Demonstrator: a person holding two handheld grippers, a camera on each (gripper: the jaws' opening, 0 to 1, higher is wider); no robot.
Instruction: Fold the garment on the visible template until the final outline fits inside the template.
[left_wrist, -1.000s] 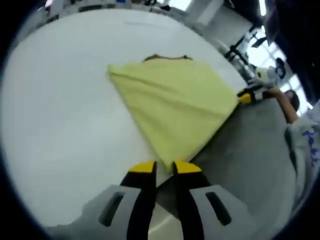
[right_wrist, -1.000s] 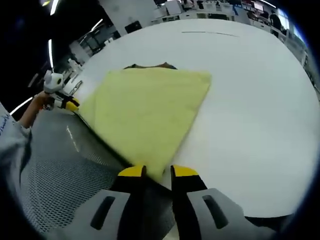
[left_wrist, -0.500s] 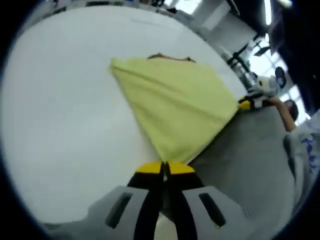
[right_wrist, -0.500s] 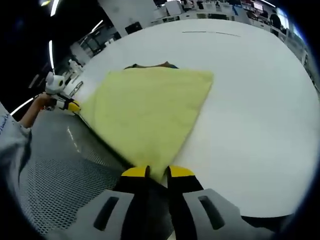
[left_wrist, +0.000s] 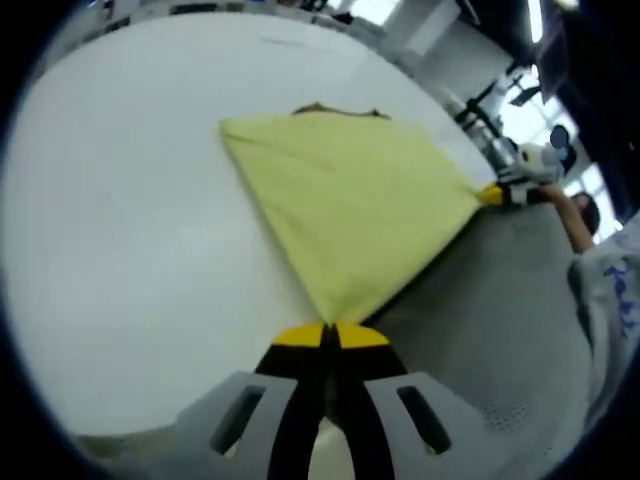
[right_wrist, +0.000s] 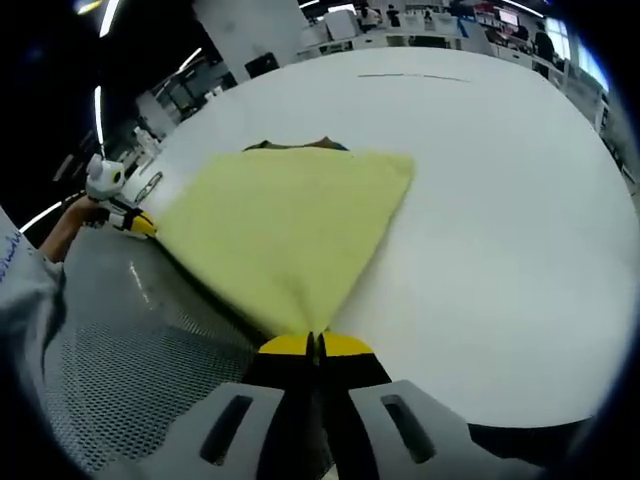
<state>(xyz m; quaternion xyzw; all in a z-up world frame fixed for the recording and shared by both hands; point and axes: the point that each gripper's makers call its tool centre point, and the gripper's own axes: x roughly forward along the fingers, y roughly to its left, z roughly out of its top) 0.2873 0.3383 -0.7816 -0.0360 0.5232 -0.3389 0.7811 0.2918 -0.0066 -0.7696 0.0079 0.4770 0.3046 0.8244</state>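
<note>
Left gripper (left_wrist: 330, 335) at the bottom centre of the left gripper view, yellow tips pressed together and pinching the near corner of the yellow garment (left_wrist: 345, 205). From there the cloth fans up the frame to a flat far edge, lying on the white table (left_wrist: 120, 230). A thin dark strip (left_wrist: 335, 109) peeks above that far edge; too small to name, possibly a collar. At the right corner of the cloth sits the right gripper (left_wrist: 497, 192), partly cut off, with a hand (left_wrist: 560, 200) and a pale sleeve (left_wrist: 610, 290) behind it. A grey mesh surface (left_wrist: 490, 320) fills the lower right.

In the right gripper view the right gripper (right_wrist: 315, 345) is closed too, clamped on its own corner of the garment (right_wrist: 285, 225). The table (right_wrist: 500, 220) spreads right. The left gripper (right_wrist: 135, 222) holds the left corner, a hand (right_wrist: 75, 215) behind it. Grey mesh (right_wrist: 140, 360) lies lower left. Background workshop is blurred.
</note>
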